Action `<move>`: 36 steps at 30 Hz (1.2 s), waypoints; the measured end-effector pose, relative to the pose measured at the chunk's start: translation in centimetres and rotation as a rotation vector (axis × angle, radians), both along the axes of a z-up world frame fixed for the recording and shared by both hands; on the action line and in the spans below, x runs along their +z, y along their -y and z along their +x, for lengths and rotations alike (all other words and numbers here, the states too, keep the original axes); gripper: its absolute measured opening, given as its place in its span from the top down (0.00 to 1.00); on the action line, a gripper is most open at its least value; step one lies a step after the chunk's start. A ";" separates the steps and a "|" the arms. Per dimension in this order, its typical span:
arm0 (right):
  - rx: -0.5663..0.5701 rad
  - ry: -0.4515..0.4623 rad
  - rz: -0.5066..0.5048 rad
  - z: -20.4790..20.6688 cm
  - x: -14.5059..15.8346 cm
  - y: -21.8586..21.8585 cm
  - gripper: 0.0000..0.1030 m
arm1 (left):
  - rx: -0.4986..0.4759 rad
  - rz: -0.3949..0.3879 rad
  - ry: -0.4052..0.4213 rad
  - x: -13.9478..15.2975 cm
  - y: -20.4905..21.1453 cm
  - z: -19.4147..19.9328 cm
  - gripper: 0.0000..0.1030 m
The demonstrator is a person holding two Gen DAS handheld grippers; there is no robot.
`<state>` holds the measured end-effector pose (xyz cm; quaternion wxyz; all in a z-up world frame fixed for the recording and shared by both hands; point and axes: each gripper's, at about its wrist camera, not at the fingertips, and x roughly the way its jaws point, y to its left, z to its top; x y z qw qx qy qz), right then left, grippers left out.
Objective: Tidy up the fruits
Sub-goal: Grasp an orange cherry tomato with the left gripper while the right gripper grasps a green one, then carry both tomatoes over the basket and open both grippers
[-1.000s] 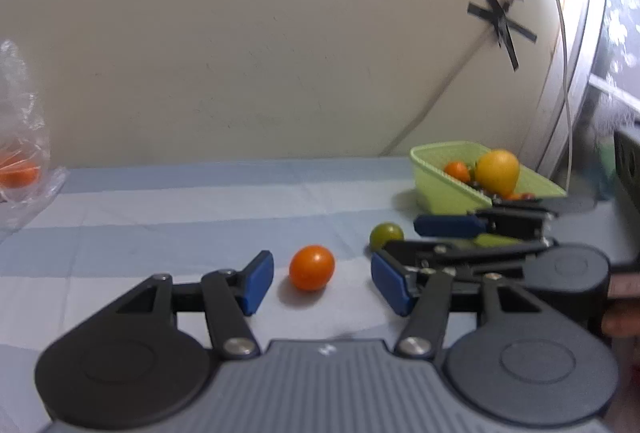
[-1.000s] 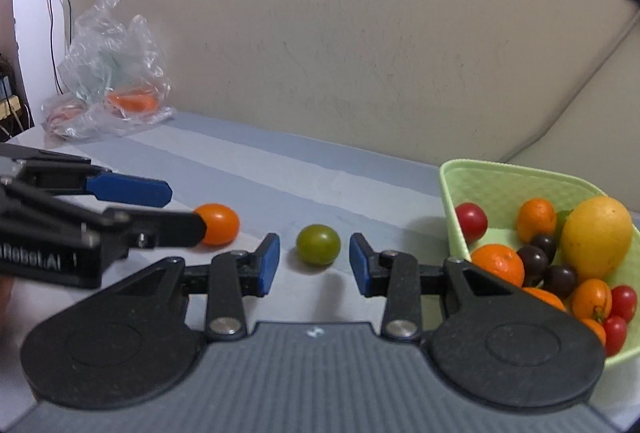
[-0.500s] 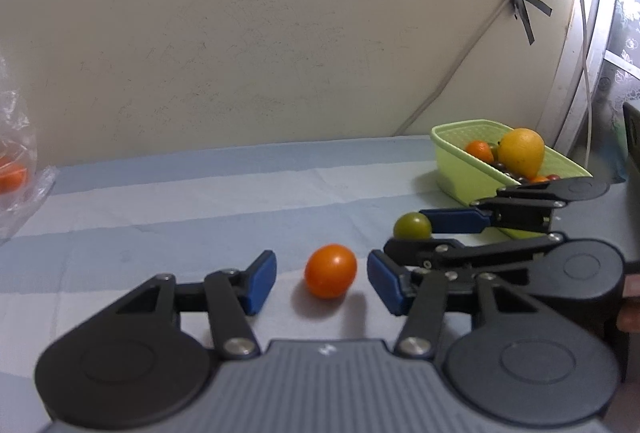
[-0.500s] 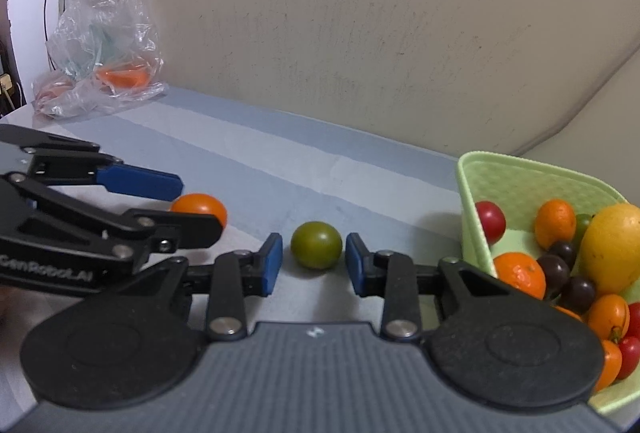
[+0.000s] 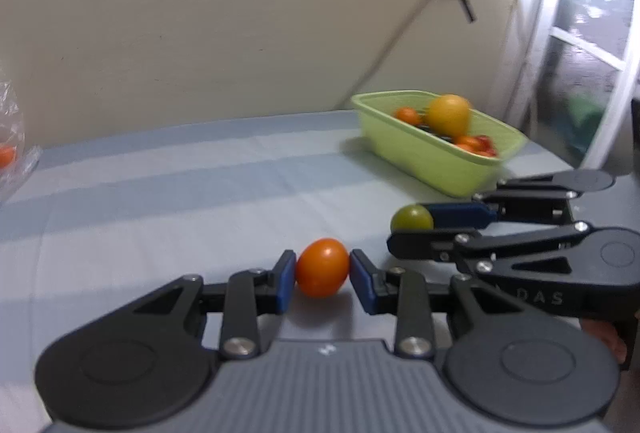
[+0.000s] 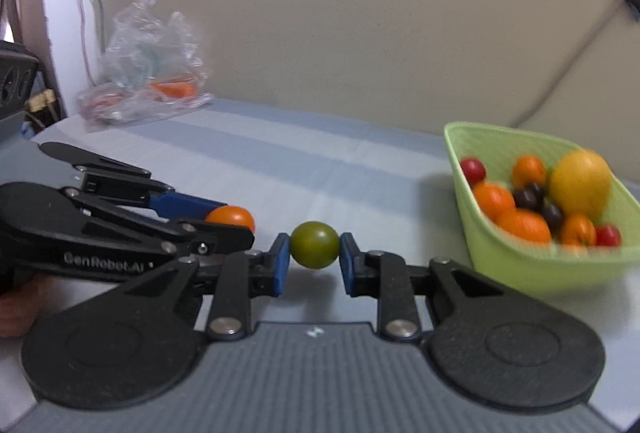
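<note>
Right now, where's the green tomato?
Right wrist view: green tomato sits centre, clamped in the right gripper, with the green basket to its right and the orange tomato left.

On the worktop (image 5: 160,201) in front of me, my left gripper (image 5: 322,275) has one small tomato (image 5: 322,268) between its pads, and just to its right my right gripper (image 6: 315,260) has another tomato (image 6: 315,245) between its own. Beyond and to the right of both sits the basket (image 6: 520,265) with a heap of fruit (image 6: 532,201) in it, close to the wall (image 6: 360,25) behind. Far off to the left, near that wall, a plastic bag (image 6: 148,65) lies on the worktop.
</note>
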<state>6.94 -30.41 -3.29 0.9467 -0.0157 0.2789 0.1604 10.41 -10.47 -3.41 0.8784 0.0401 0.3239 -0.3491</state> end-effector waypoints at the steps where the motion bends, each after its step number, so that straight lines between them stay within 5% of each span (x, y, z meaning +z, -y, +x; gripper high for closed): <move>1: 0.002 -0.004 0.010 -1.1 0.1 0.3 0.72 | -0.004 -0.006 0.000 0.2 -0.2 -1.0 0.71; 11: 0.008 -0.025 0.021 -8.2 -1.1 0.4 0.70 | -0.039 0.022 0.042 0.7 -0.7 -8.0 0.71; 19: -0.009 -0.005 0.019 -8.4 -1.5 0.1 0.65 | -0.007 0.049 0.047 0.3 -0.5 -8.5 0.54; 36: -0.018 0.014 0.028 -9.7 -1.8 0.4 0.63 | -0.002 0.072 0.041 0.1 0.0 -8.5 0.55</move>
